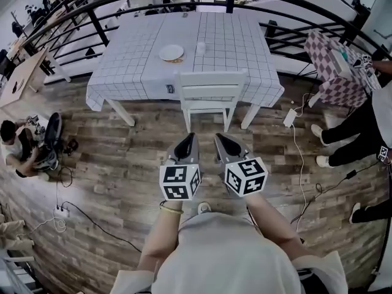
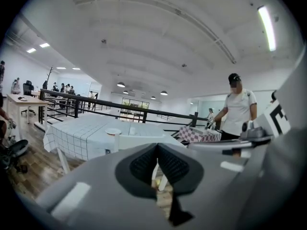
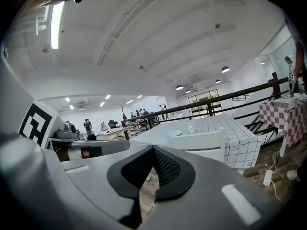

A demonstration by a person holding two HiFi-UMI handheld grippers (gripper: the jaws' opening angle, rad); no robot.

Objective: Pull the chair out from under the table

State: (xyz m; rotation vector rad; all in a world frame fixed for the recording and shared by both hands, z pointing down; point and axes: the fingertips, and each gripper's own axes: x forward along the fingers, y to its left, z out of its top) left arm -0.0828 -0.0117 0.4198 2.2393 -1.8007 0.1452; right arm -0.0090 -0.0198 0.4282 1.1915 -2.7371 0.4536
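A white wooden chair (image 1: 209, 90) is tucked under the near edge of a table (image 1: 131, 66) covered in a white grid-pattern cloth. Its backrest (image 3: 201, 140) also shows in the right gripper view, and the chair (image 2: 144, 142) shows in the left gripper view too. My left gripper (image 1: 188, 138) and right gripper (image 1: 222, 139) hover side by side over the wooden floor, a short way in front of the chair and apart from it. Both are shut with nothing between their jaws. Both point toward the chair.
A plate (image 1: 171, 52) and a small cup (image 1: 201, 47) sit on the table. A black railing (image 1: 288, 2) curves behind it. A person (image 1: 352, 127) stands at right near a checkered table (image 1: 334, 72); cables (image 1: 300, 152) trail on the floor. Another person (image 1: 21, 146) sits at left.
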